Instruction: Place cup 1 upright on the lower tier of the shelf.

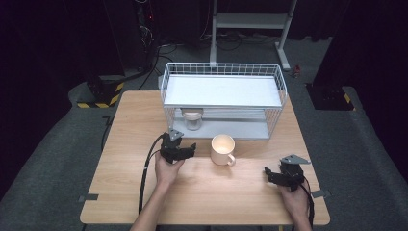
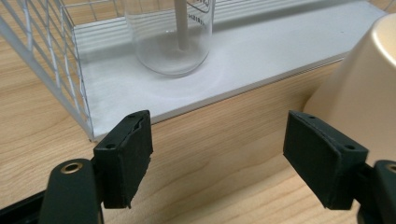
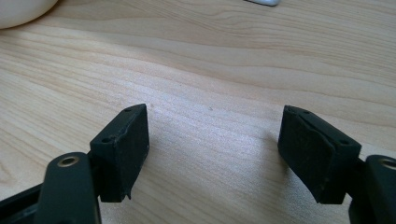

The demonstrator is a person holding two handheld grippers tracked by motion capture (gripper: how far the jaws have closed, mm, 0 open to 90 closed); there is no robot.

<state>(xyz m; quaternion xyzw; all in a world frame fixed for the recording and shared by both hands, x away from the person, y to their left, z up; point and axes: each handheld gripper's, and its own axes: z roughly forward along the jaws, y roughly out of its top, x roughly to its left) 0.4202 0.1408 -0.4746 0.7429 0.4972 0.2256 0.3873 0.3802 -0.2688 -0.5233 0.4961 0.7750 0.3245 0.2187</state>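
Observation:
A cream mug (image 1: 223,149) stands on the wooden table (image 1: 216,192), just in front of a white wire rack (image 1: 222,72). A clear glass jar (image 1: 193,119) sits on the rack's lower shelf, at its left. My left gripper (image 1: 188,148) is held left of the mug, open, with nothing between its jaws. In the left gripper view the jar (image 2: 170,42) stands ahead on the white shelf (image 2: 261,51), the mug (image 2: 359,93) is at the right, and the gripper (image 2: 217,156) points at bare wood. My right gripper (image 1: 270,174) rests open near the table's right front; its own view (image 3: 215,149) looks along bare wood.
The rack has a flat white upper shelf (image 1: 221,90) and wire sides. A corner of the mug (image 3: 18,9) appears at the top left of the right gripper view. A metal stand (image 1: 250,21) and cables lie on the dark floor behind the table.

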